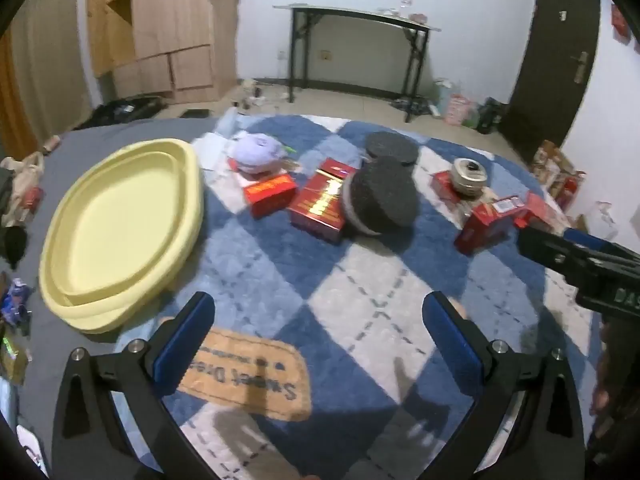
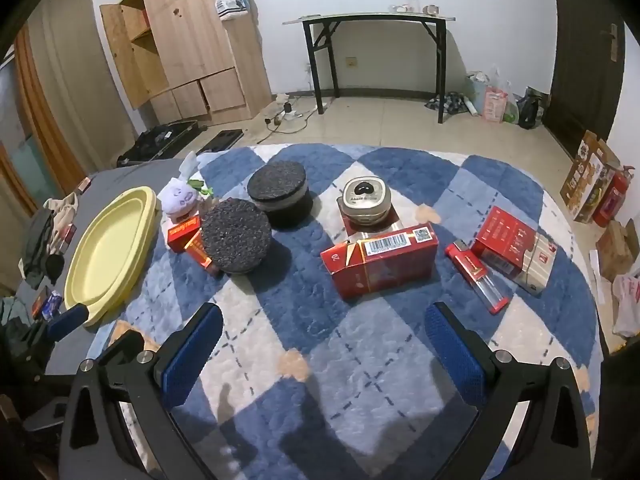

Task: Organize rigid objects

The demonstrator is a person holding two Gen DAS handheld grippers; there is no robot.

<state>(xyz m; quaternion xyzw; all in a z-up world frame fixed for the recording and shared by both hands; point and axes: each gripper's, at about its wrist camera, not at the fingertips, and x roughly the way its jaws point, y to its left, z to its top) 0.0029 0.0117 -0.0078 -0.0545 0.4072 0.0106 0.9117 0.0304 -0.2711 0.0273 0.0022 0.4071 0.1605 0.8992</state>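
Note:
On a blue and white checked blanket [image 2: 360,344] lie several red boxes [image 2: 384,264], two round black-topped tins [image 2: 236,236], a beige square tin [image 2: 366,200], a red lighter [image 2: 476,276] and a purple plush toy [image 2: 182,200]. A yellow oval tray [image 1: 116,232] sits empty at the left. My left gripper [image 1: 320,344] hovers open over the near blanket, beside the tray, nothing between its blue pads. My right gripper [image 2: 324,356] is open too, short of the nearest red box. The right gripper's tip [image 1: 576,256] shows at the left wrist view's right edge.
The blanket covers a grey bed with clothes and small clutter [image 2: 44,240] along its left edge. Beyond are a tiled floor, a wooden wardrobe [image 2: 188,48], a black-legged table [image 2: 372,52], a dark door [image 2: 580,60] and boxes with a fire extinguisher [image 2: 612,200] at right.

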